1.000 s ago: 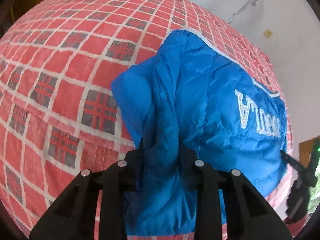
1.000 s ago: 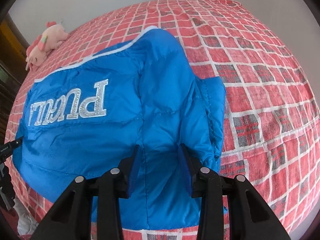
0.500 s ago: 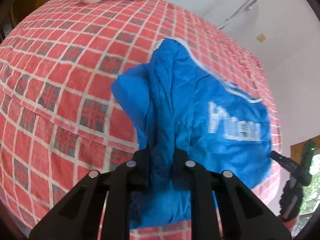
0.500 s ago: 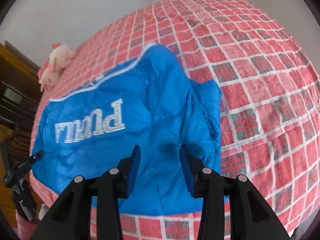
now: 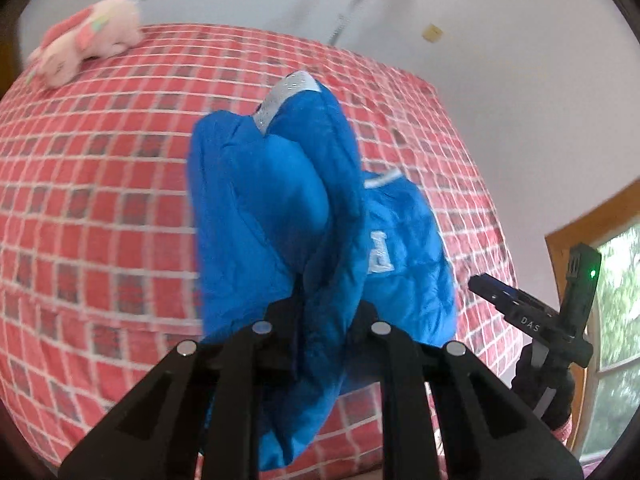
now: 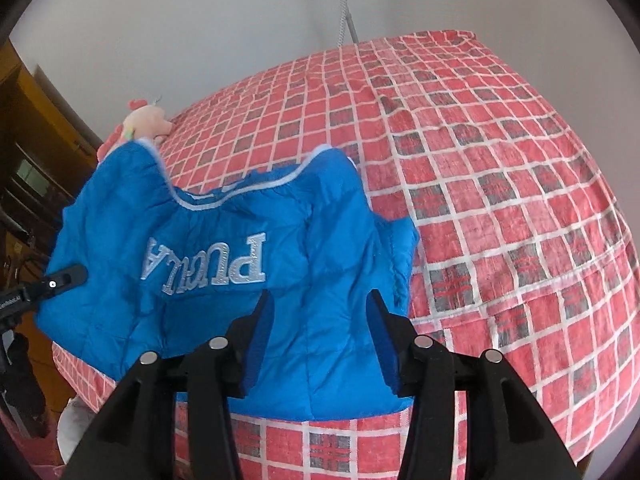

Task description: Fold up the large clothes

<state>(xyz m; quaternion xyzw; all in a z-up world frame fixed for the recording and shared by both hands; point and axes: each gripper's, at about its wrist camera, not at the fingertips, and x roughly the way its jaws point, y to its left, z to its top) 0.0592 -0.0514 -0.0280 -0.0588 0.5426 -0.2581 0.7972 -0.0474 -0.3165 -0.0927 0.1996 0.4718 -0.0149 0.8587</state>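
Two hand-held grippers on one blue jacket [image 6: 224,248], lying at the near edge of the bed [image 6: 500,200]. Left hand-held gripper [image 5: 320,320] clamps a raised bunch of fabric; right hand-held gripper [image 6: 318,320] is spread, fabric between its fingers, unpinched. Risk: slick padding slips out, or the unheld side slides off the edge.

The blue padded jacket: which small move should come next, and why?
Probably carry the left gripper across toward the right one: it is shut on a bunched edge of the blue padded jacket, while the right gripper hangs open above it.
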